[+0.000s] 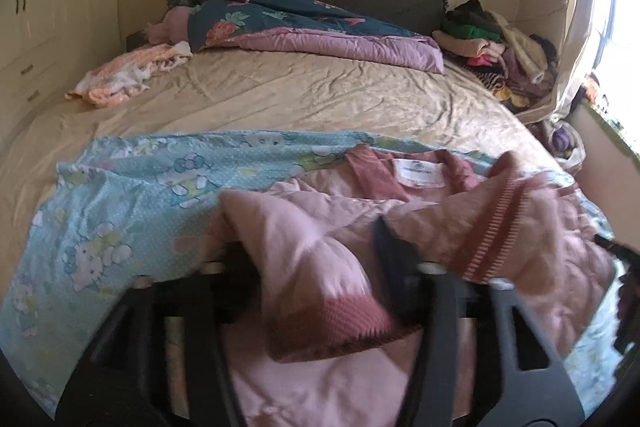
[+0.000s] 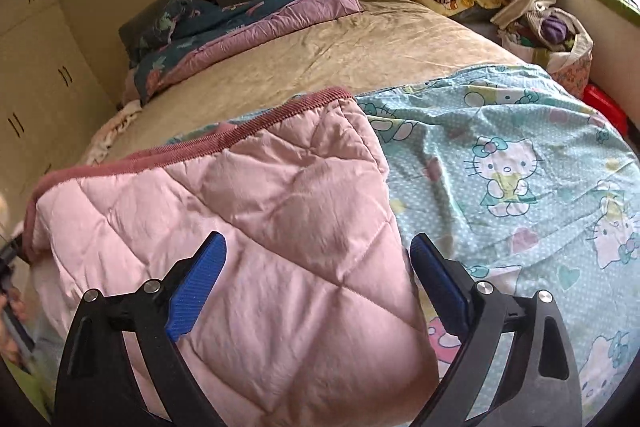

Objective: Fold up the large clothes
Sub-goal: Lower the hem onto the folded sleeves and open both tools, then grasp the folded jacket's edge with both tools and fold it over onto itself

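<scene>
A pink quilted jacket (image 2: 256,227) with dark pink ribbed trim lies on a light blue cartoon-cat sheet (image 2: 520,155) at the near end of the bed. In the left wrist view the jacket (image 1: 320,267) is bunched, its collar label facing up, and a sleeve with a ribbed cuff drapes over my left gripper (image 1: 316,267). The cloth hides the left fingertips, so their state cannot be read. My right gripper (image 2: 318,259) is open, its blue pads (image 2: 196,283) spread either side of the jacket's folded right edge, just above the fabric.
A beige bed sheet (image 1: 300,95) covers the mattress. A purple and floral quilt (image 1: 304,27) lies by the dark headboard. A pile of clothes (image 1: 496,43) sits at the far right corner by the window. A pink-white garment (image 1: 128,75) lies far left. White cupboards (image 1: 36,11) line the left wall.
</scene>
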{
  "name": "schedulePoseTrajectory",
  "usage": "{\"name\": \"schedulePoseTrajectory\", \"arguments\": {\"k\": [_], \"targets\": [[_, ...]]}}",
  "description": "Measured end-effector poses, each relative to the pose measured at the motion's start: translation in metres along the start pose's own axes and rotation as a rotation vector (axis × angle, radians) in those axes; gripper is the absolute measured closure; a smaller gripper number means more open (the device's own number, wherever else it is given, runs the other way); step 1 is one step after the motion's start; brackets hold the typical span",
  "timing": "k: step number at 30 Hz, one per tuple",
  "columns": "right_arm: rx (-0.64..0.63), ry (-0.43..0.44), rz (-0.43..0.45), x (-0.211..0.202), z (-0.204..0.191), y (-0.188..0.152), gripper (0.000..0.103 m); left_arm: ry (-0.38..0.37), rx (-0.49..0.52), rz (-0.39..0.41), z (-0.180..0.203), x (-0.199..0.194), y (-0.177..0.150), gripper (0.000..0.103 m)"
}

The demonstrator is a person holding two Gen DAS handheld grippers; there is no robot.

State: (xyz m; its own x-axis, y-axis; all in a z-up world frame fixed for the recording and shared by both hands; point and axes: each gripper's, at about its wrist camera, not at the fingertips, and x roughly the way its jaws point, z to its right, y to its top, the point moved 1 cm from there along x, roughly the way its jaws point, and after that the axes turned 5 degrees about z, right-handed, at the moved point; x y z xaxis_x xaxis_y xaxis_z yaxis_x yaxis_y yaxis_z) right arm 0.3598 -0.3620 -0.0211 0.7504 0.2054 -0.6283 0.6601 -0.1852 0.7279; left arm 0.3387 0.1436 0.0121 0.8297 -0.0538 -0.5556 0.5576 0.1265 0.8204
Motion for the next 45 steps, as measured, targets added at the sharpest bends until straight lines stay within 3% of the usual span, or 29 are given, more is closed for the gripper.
{"name": "schedulePoseTrajectory", "arguments": {"k": [4,7,10,13,18,20,22,23,24,25,27,31,35,40,45], "targets": [[-0.062,-0.033,0.02,-0.003,-0.001,-0.002,0.008,-0.018,0.027,0.075,0.01,-0.029,0.006,0.012],[-0.117,-0.067,0.04,-0.006,-0.001,-0.003,0.007,-0.005,0.059,0.14,0.009,-0.048,0.006,0.01],[-0.15,-0.087,0.04,-0.004,0.002,-0.004,0.006,0.065,0.094,0.148,-0.005,-0.051,-0.008,0.01],[-0.163,-0.098,0.031,0.003,0.009,-0.007,0.006,0.083,0.042,0.073,-0.029,-0.033,-0.03,0.01],[-0.126,-0.082,0.02,0.013,0.017,-0.013,0.007,0.009,-0.063,-0.047,-0.051,0.003,-0.065,0.01],[-0.132,-0.08,0.025,0.014,0.016,-0.017,0.014,-0.007,-0.056,-0.064,-0.048,0.012,-0.069,0.01],[-0.152,-0.052,0.034,0.015,0.011,-0.019,0.045,0.0,-0.033,-0.066,-0.04,0.017,-0.071,0.011],[-0.17,-0.058,0.042,0.016,0.006,-0.02,0.049,0.006,-0.02,-0.062,-0.037,0.018,-0.072,0.016],[-0.187,-0.071,0.051,0.015,0.002,-0.02,0.061,0.014,-0.007,-0.058,-0.033,0.019,-0.072,0.036],[-0.214,-0.071,0.065,0.015,-0.004,-0.018,0.071,0.031,0.002,-0.051,-0.032,0.017,-0.073,0.065],[-0.227,-0.083,0.097,0.011,-0.014,-0.013,0.078,0.03,0.014,-0.025,-0.031,0.013,-0.068,0.085],[-0.251,-0.113,0.187,0.005,-0.035,0.014,0.083,0.053,0.042,0.037,-0.026,0.003,-0.049,0.09],[-0.247,-0.134,0.222,0.016,-0.044,0.044,0.084,0.082,0.023,0.07,-0.026,0.009,-0.027,0.09],[-0.241,-0.182,0.178,0.055,-0.046,0.065,0.084,0.131,0.02,0.046,-0.031,0.037,-0.019,0.09],[-0.247,-0.228,0.123,0.09,-0.042,0.061,0.084,0.151,0.016,-0.009,-0.036,0.064,-0.024,0.09]]}}
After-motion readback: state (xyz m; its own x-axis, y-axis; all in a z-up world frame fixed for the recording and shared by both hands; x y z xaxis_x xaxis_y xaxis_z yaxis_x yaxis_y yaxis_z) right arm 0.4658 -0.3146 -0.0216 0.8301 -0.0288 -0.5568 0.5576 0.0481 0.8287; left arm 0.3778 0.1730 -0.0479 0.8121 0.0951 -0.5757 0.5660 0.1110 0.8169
